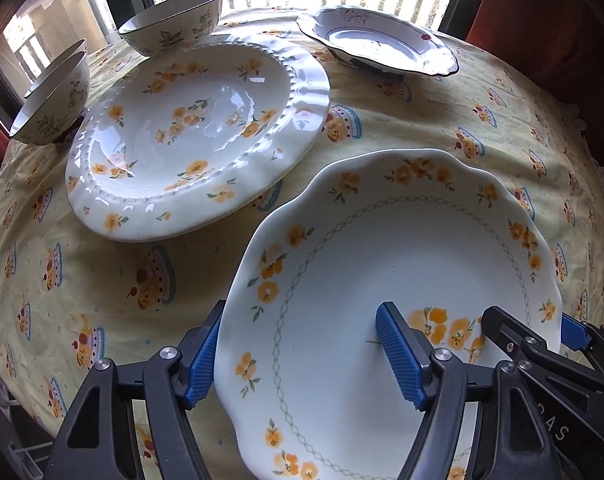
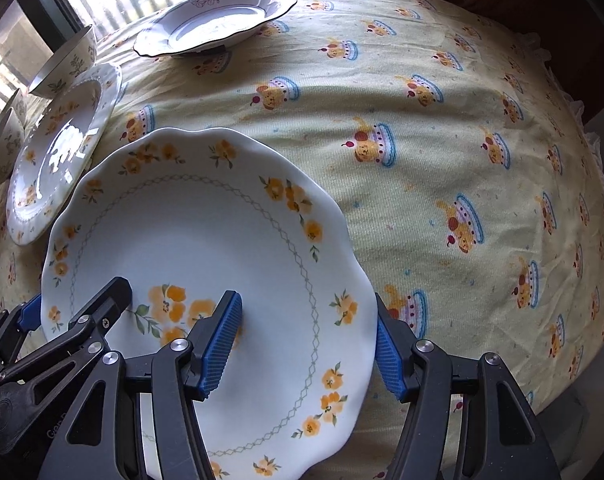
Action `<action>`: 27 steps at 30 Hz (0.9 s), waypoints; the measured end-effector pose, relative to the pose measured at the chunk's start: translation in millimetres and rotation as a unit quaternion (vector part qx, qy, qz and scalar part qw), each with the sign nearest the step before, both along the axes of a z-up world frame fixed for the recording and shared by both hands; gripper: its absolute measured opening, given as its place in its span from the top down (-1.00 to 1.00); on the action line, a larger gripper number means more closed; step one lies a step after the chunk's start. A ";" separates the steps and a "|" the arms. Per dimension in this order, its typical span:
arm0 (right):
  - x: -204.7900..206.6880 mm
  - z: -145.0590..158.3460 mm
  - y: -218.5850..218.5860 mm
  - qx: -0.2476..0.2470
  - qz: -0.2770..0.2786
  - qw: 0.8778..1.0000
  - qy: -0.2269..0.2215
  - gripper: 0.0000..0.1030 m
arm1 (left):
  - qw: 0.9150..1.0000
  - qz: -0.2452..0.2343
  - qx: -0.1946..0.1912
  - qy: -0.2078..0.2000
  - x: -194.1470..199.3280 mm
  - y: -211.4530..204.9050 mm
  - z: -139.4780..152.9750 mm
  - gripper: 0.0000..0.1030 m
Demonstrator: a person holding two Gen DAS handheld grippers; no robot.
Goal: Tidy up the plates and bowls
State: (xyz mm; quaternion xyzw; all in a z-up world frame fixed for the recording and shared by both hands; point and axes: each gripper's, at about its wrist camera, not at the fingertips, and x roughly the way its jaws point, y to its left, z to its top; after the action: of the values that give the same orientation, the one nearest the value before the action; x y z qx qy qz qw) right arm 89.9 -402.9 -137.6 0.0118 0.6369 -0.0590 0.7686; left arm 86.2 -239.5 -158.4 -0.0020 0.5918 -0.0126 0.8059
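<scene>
Black linkage arms, ribbed blue fingers (image 1: 399,354).

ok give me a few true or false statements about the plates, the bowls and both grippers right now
1. Both grippers straddle the same scalloped plate. True: left gripper at one rim, right gripper at the other.
2. The beaded-rim plate is stacked on it. False: it lies apart on the tablecloth.
3. The dark-edged plate sits farthest back. True.
4. Only one bowl is present. False: a lone bowl and two nested bowls.
</scene>
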 end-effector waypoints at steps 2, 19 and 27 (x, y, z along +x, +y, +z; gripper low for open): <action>-1.4 0.0 0.5 -0.002 -0.004 1.000 0.000 -0.29 | 1.000 -0.003 -0.005 0.009 2.6 2.2 0.2 -0.50; 4.2 58.7 56.1 -0.028 -0.045 0.995 -0.083 -0.60 | 0.998 -0.050 -0.020 -0.024 13.1 76.5 53.7 -0.91; 25.4 72.5 107.3 -0.027 -0.050 0.992 -0.111 -0.60 | 0.998 -0.041 -0.022 -0.032 33.5 120.7 64.6 -0.92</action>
State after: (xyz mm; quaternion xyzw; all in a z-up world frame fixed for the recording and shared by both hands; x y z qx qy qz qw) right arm 115.3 -295.7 -65.1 0.0297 0.5446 -0.1126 0.8306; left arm 119.7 -118.8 -93.8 0.0050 0.5650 -0.0583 0.8230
